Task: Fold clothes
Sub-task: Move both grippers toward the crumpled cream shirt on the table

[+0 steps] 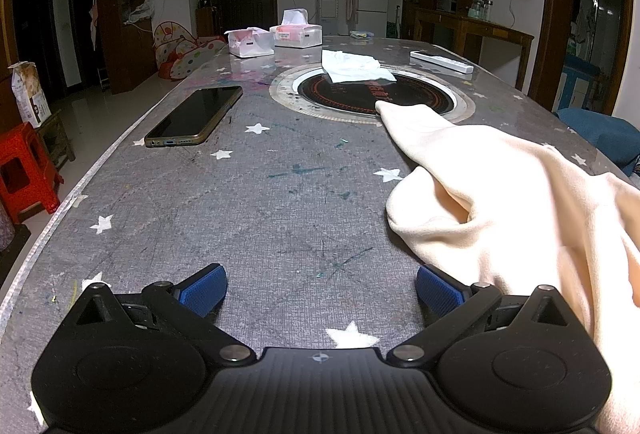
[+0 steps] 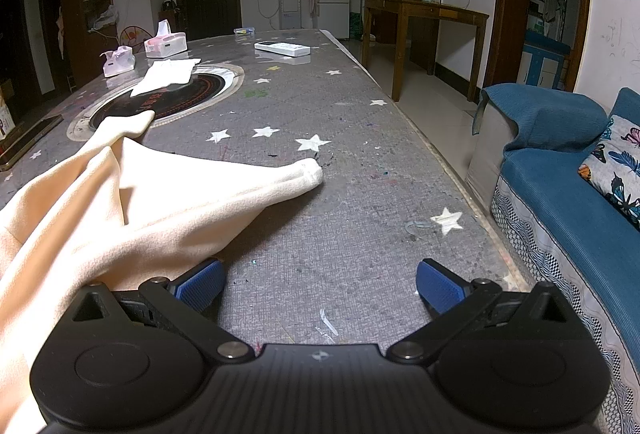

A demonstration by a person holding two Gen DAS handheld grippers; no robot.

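Observation:
A cream-coloured garment (image 1: 500, 202) lies crumpled on the grey star-patterned table (image 1: 248, 202), with one sleeve reaching toward the round cooktop. In the right wrist view the same garment (image 2: 132, 202) spreads at the left, one cuffed sleeve end pointing right. My left gripper (image 1: 320, 294) stands open just above the table, the garment touching its right side; nothing is between the blue pads (image 1: 204, 292). My right gripper (image 2: 318, 288) is also open, the garment lying against its left finger, with bare table between the pads (image 2: 438, 290).
A phone (image 1: 196, 114) lies at the table's left edge. A built-in round cooktop (image 1: 376, 94) holds a white tissue (image 1: 352, 66). Two tissue packs (image 1: 296, 32) and a white remote (image 2: 282, 48) sit farther back. A blue sofa (image 2: 560, 170) stands right of the table, red stool (image 1: 24, 170) left.

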